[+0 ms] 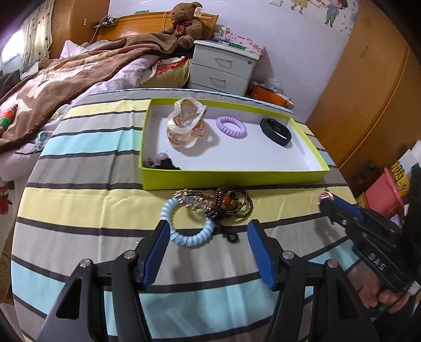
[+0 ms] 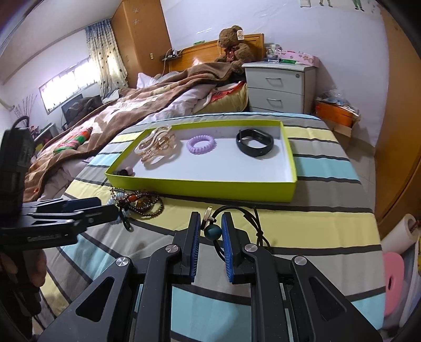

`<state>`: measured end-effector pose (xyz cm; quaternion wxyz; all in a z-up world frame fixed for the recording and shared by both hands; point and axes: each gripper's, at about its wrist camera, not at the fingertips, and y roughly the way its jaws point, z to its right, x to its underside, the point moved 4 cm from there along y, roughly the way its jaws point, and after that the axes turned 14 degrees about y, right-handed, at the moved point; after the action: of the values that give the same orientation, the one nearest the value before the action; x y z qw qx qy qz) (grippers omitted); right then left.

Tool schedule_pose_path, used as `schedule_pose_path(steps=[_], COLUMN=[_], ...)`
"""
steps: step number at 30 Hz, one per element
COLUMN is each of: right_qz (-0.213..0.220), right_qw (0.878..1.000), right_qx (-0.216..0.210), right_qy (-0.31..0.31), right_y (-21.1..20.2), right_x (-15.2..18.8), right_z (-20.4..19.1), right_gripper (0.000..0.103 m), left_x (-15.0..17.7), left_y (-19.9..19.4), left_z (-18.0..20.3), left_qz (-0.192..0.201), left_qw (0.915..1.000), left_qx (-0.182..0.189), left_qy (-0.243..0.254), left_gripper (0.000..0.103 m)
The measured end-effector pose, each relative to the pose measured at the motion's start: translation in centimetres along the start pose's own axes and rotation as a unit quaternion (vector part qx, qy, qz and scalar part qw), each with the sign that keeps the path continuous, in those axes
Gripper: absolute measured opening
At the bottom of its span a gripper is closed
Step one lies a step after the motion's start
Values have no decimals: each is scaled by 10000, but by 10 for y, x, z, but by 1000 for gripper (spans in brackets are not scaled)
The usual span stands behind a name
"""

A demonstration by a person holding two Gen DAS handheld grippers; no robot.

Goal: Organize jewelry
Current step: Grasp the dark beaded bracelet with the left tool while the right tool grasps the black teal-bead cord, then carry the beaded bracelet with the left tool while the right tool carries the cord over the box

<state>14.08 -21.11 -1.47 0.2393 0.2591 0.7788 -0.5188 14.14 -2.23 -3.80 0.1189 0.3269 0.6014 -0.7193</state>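
Observation:
A lime-green box (image 1: pixel 231 179) lies on the striped cloth. It holds a clear amber hair claw (image 1: pixel 184 126), a purple spiral hair tie (image 1: pixel 231 126), a black wristband (image 1: pixel 276 131) and a small dark item (image 1: pixel 163 163) in its near left corner. In front of the box sit a pale blue spiral hair tie (image 1: pixel 189 240) and a tangle of dark bead bracelets (image 1: pixel 231 202). My left gripper (image 1: pixel 209 225) is open, hovering over the blue tie. My right gripper (image 2: pixel 210 223) is shut on a dark teal bead (image 2: pixel 213 231) strung on a black cord (image 2: pixel 254 223).
The striped cloth (image 1: pixel 105 205) covers the work surface. Behind it lie a bed with a brown blanket (image 1: pixel 79 68), a teddy bear (image 1: pixel 185 23) and a white nightstand (image 1: pixel 223 65). A wooden wardrobe (image 1: pixel 368 92) and a pink bin (image 1: pixel 384 194) stand on the right.

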Motion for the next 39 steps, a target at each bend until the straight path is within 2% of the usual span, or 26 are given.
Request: schedule_pose_path(steps=[8, 14, 17, 21, 31, 39], right_qz=[75, 53, 64, 66, 69, 75], right_qw=[9999, 9999, 9998, 9998, 9998, 9998], right_qx=[-98, -152, -169, -168, -167, -161], right_qy=[-16, 0, 10, 0, 5, -1], right_y=[-6, -5, -5, -5, -5, -5], right_x=[3, 4, 4, 3, 3, 3], right_z=[1, 2, 4, 4, 5, 5], right_gripper=[17, 17, 17, 17, 17, 17], left_x=[-8, -9, -9, -10, -10, -9], left_y=[14, 27, 32, 33, 31, 21], left_z=[13, 11, 10, 13, 14, 17], left_qz=[-85, -241, -301, -293, -290, -120], left_qw=[9998, 9994, 9992, 9992, 9992, 9997], left_qx=[-147, -232, -258, -268, -279, -213], left_qy=[131, -2, -52, -44, -7, 14], left_gripper=[62, 48, 45, 34, 21, 17])
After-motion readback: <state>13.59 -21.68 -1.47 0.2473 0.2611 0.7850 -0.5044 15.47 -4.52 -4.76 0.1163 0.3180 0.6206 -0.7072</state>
